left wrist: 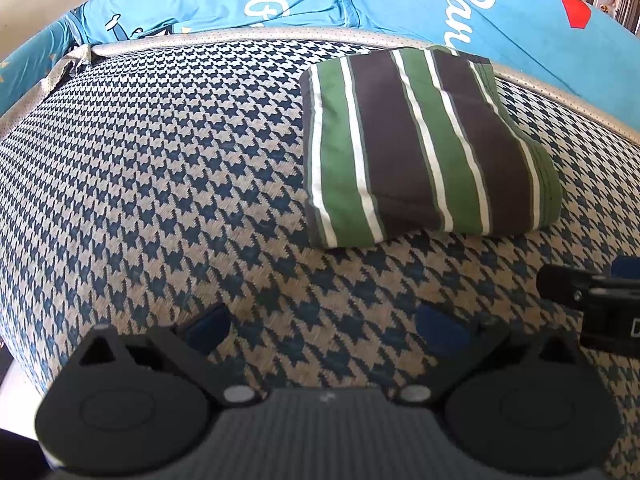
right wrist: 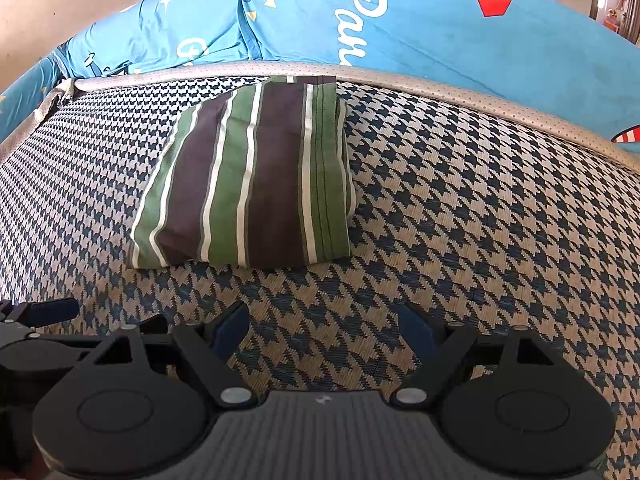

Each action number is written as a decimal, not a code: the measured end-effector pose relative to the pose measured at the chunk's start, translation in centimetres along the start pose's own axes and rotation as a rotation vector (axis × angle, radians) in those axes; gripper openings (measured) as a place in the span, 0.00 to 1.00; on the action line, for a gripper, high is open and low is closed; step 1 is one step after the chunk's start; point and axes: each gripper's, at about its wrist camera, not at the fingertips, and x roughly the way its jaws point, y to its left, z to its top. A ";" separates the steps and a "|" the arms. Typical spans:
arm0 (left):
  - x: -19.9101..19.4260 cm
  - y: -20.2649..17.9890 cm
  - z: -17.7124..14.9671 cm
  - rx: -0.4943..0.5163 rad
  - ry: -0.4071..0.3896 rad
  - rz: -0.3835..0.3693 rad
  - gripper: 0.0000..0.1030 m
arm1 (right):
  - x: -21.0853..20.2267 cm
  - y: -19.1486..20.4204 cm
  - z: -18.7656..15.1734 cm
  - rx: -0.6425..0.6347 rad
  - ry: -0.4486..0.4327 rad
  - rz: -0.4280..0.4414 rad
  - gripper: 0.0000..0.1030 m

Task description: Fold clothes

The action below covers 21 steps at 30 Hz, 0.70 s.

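Houndstooth mat (left wrist: pixel 160 160) covers the work surface, with blue printed bedding (left wrist: pixel 500 20) along the top of the frame. Your striped garment (left wrist: pixel 420 140) sits folded into a compact rectangle, upper right in the left view and upper centre-left in the right view (right wrist: pixel 248 176). It looks soft, light and floppy, so it likely sags; pinch a stacked edge or corner. Left gripper (left wrist: pixel 324 326) and right gripper (right wrist: pixel 324 328) are both spread wide, empty, low in frame, well short of it.
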 end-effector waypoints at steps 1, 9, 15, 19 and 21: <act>0.0 0.0 0.0 0.000 0.001 0.000 1.00 | 0.0 0.0 0.0 0.000 0.001 0.000 0.80; 0.0 0.1 0.0 0.000 0.008 0.002 1.00 | 0.1 -0.1 -0.1 -0.003 0.004 0.001 0.80; -0.2 0.2 -0.1 -0.001 0.007 0.010 1.00 | 0.0 0.0 -0.2 -0.006 0.003 0.001 0.80; -0.3 0.1 -0.2 0.001 0.010 0.008 1.00 | 0.0 0.0 -0.2 -0.007 0.003 0.001 0.80; -0.3 0.1 -0.2 0.002 0.011 0.007 1.00 | 0.0 0.1 -0.2 -0.005 0.003 -0.001 0.80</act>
